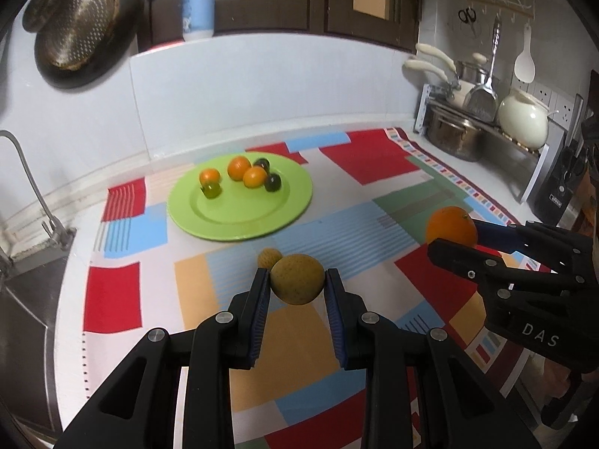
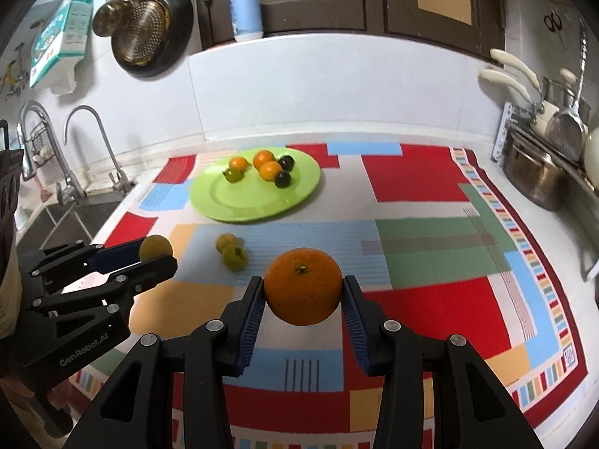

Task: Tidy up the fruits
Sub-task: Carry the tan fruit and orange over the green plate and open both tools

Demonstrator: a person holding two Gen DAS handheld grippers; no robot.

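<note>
My left gripper (image 1: 297, 280) is shut on a yellow-brown fruit (image 1: 297, 278) and holds it above the patterned cloth; it also shows in the right wrist view (image 2: 155, 249). My right gripper (image 2: 303, 286) is shut on a large orange (image 2: 303, 286), also seen at the right in the left wrist view (image 1: 451, 226). A green plate (image 1: 262, 209) further back holds three small oranges, two dark fruits and a green one. Two small yellow-green fruits (image 2: 230, 252) lie on the cloth in front of the plate.
The colourful cloth (image 2: 411, 224) covers the counter. A sink with taps (image 2: 75, 172) is at the left. A rack with pots (image 2: 539, 172) and a white kettle (image 1: 522, 116) stands at the right. A pan (image 2: 149, 26) hangs on the wall.
</note>
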